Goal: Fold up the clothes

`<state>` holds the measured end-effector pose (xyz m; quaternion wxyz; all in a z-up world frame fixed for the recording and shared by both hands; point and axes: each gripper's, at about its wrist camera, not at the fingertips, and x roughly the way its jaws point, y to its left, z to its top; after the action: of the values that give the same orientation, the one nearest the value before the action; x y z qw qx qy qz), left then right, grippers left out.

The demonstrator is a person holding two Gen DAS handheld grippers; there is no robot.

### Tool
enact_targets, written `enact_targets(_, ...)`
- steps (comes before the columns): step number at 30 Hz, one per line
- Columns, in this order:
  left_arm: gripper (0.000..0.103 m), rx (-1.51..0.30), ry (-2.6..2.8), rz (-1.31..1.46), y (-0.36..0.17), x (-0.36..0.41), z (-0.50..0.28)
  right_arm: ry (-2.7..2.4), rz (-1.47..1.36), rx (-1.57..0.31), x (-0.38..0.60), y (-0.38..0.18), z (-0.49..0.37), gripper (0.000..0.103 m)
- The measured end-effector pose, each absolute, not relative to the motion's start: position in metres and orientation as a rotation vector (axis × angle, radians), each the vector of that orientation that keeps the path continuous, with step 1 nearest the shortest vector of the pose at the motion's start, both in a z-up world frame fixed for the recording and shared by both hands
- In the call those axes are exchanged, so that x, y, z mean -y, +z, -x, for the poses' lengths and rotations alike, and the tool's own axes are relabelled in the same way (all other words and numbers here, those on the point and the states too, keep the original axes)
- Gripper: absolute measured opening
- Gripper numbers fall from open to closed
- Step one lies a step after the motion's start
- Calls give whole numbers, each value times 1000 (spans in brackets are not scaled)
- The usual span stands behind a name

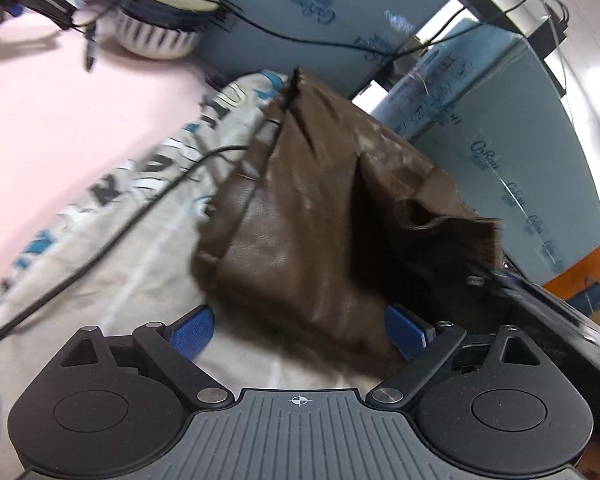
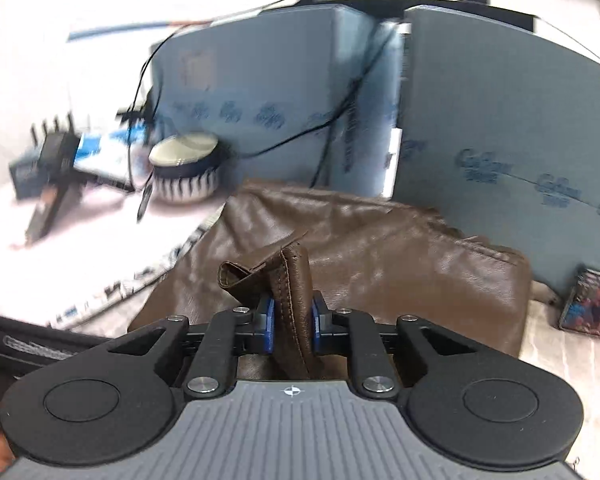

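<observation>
A brown leather garment [image 1: 300,216] lies bunched on a white printed cloth [image 1: 112,216]; it also shows in the right wrist view [image 2: 400,264]. My left gripper [image 1: 298,326] is open, its blue pads on either side of the garment's near edge. My right gripper [image 2: 293,322] is shut on a stitched fold of the brown garment [image 2: 290,276] and holds it raised above the rest. The garment's dark inner lining [image 1: 420,248] shows on the right.
A striped bowl [image 1: 160,20] stands at the back left on the pink surface [image 1: 60,112]; it also shows in the right wrist view [image 2: 186,170]. Grey foam panels [image 2: 500,140] wall the back. A black cable [image 1: 100,248] crosses the cloth. A dark box [image 2: 588,304] sits right.
</observation>
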<state>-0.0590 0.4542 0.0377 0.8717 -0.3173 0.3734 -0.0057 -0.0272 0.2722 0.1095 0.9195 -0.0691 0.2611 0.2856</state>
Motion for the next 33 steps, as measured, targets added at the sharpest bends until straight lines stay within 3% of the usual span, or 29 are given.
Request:
enact_targets(2,84,-774,16,627,44,-450,51,563,107,-521,-262,117,28,14)
enact_targets(9,83,-623,-74,543,80,-435,53,444,-3,-479,-217,141,32,14)
enact_targets(13,79,-643,-34,568,72,-443,39,471,-22,-516,-211,140,28,18)
enact_targets(16,52,-628,-9,547,75,-452,32,533,34,-543,-224,134,27,41)
enact_targets(17,40,-625,-2,538,76,-455,30,544,59,-550,-231,130,26,42)
enact_targets(18,34,-622,6,529,77,-458,27,552,86,-560,-239,125,25,42)
enact_targets(25,38,-605,20,514,80,-467,19,550,263,-582,-281,100,22,51)
enact_targets(27,50,-604,0,530,79,-468,17,544,310,-587,-288,94,20,55)
enact_targets(30,51,-609,-21,511,74,-465,13,532,332,-576,-291,90,19,55)
enact_targets(31,51,-616,-18,523,70,-468,10,525,333,-571,-292,89,19,54)
enact_targets(33,47,-650,-20,550,64,-473,0,513,333,-563,-292,88,17,36)
